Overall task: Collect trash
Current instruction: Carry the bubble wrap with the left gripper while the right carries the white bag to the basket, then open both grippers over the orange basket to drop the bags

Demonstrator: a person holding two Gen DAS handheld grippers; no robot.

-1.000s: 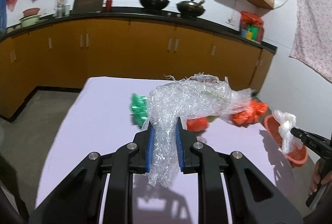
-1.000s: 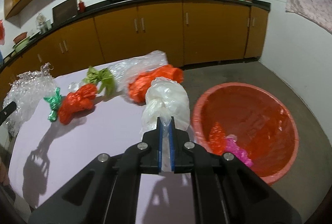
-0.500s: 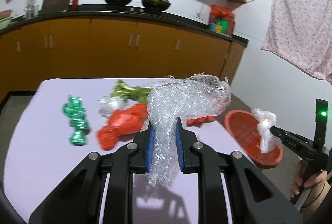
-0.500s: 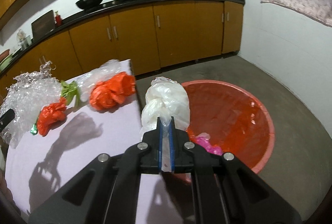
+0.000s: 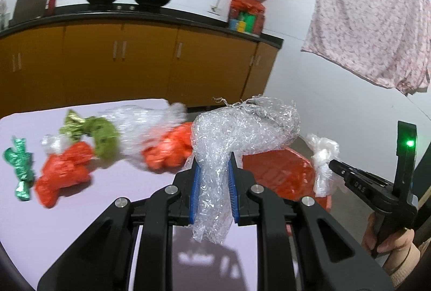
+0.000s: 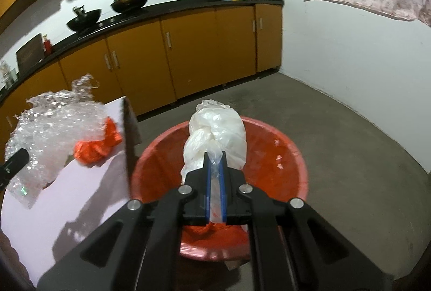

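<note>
My left gripper (image 5: pixel 214 169) is shut on a wad of clear bubble wrap (image 5: pixel 242 132) and holds it above the table's right end. The wrap also shows in the right wrist view (image 6: pixel 51 126). My right gripper (image 6: pixel 214 169) is shut on a knotted white plastic bag (image 6: pixel 215 135) and holds it over the red basin (image 6: pixel 293 161) on the floor. The bag (image 5: pixel 322 159) and basin (image 5: pixel 280 169) also show in the left wrist view. On the lilac table (image 5: pixel 107 199) lie two orange-red bags (image 5: pixel 64 172) (image 5: pixel 169 151), a green foil wrapper (image 5: pixel 20 167), an olive wrapper (image 5: pixel 94 135) and a clear bag (image 5: pixel 140 124).
The basin stands on the grey floor (image 6: pixel 350 129) just off the table's right edge (image 6: pixel 129 135). Orange cabinets (image 6: pixel 188 54) with a black counter run along the back wall. A patterned cloth (image 5: pixel 371 27) hangs on the right wall.
Both grippers have swung to the right. The white bag has moved from beside the table edge to over the basin. The bubble wrap has travelled toward the table's right end.
</note>
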